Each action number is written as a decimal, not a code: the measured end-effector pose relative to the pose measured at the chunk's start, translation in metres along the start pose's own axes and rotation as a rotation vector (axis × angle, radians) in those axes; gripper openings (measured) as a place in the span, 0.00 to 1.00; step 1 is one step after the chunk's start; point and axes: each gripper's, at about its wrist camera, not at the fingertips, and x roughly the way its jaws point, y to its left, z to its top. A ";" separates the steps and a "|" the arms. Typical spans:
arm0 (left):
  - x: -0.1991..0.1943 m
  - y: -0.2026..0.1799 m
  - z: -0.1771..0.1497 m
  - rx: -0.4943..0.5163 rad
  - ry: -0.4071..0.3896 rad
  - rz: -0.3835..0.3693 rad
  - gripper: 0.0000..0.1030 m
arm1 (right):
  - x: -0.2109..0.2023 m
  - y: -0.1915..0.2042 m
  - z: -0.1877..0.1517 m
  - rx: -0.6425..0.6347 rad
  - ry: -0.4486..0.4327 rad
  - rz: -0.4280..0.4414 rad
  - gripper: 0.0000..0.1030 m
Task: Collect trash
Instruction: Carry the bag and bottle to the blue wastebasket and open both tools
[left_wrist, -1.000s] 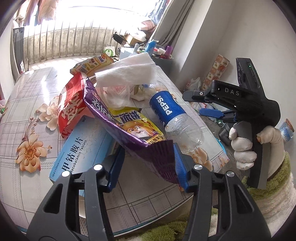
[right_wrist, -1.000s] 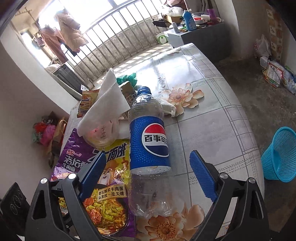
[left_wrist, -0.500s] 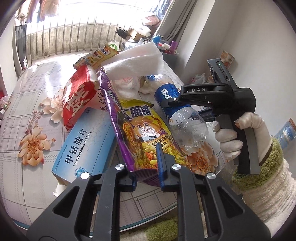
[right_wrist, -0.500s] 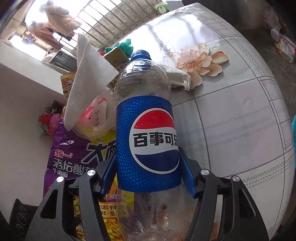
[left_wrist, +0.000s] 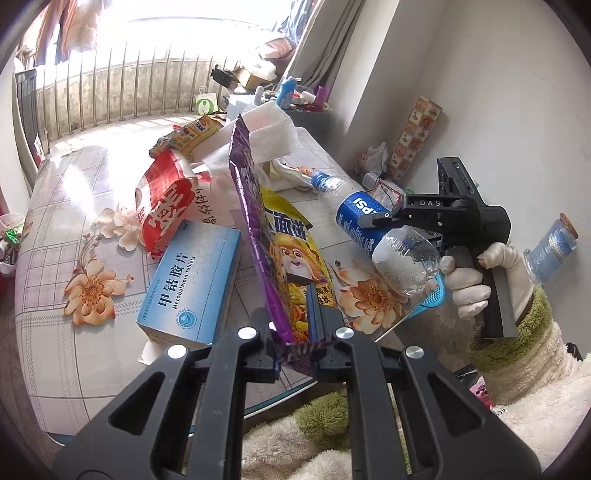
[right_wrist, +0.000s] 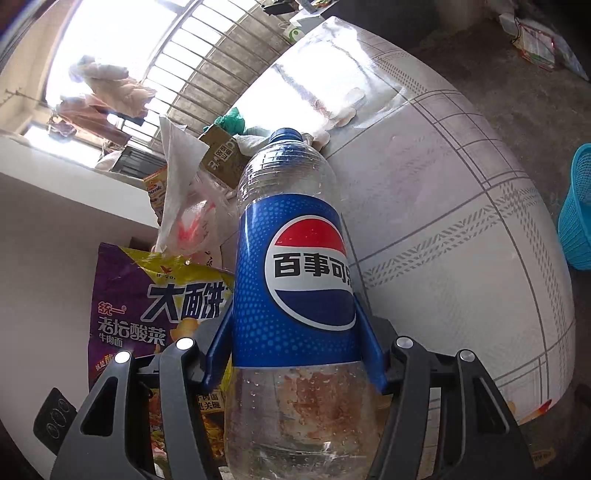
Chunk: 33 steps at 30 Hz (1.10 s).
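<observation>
My left gripper (left_wrist: 297, 332) is pinched nearly flat on the bottom edge of the purple instant-noodle wrapper (left_wrist: 258, 221), its jaws closing the last bit, and the wrapper stands up from the pads toward twelve o'clock in the left wrist view. My right gripper (right_wrist: 295, 343) has the empty Pepsi bottle (right_wrist: 295, 280) between its blue pads at the lower part of the label, jaws closing against both sides, cap pointing away toward twelve o'clock. Both pieces look clear of the floral table (right_wrist: 461, 229), or close to it. The teal basket (right_wrist: 576, 206) sits on the floor at three o'clock in the right wrist view, well apart from the table, and I judge it the place for the trash. To do this well I should squeeze the bottle only enough to stop it slipping, since thin plastic will buckle and squirt out, and draw the wrapper clear of the white tissue (left_wrist: 266, 136) and the blue Mecobalamin tablets box (left_wrist: 192, 280) at ten o'clock without dragging them.
</observation>
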 end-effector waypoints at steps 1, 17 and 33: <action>-0.005 -0.002 0.000 0.012 -0.010 -0.007 0.09 | -0.006 -0.006 -0.006 0.016 -0.011 0.016 0.56; 0.055 -0.115 0.107 0.264 0.038 -0.260 0.09 | -0.176 -0.087 -0.040 0.188 -0.508 0.051 0.56; 0.352 -0.351 0.120 0.702 0.563 -0.364 0.09 | -0.181 -0.265 -0.037 0.661 -0.609 -0.008 0.56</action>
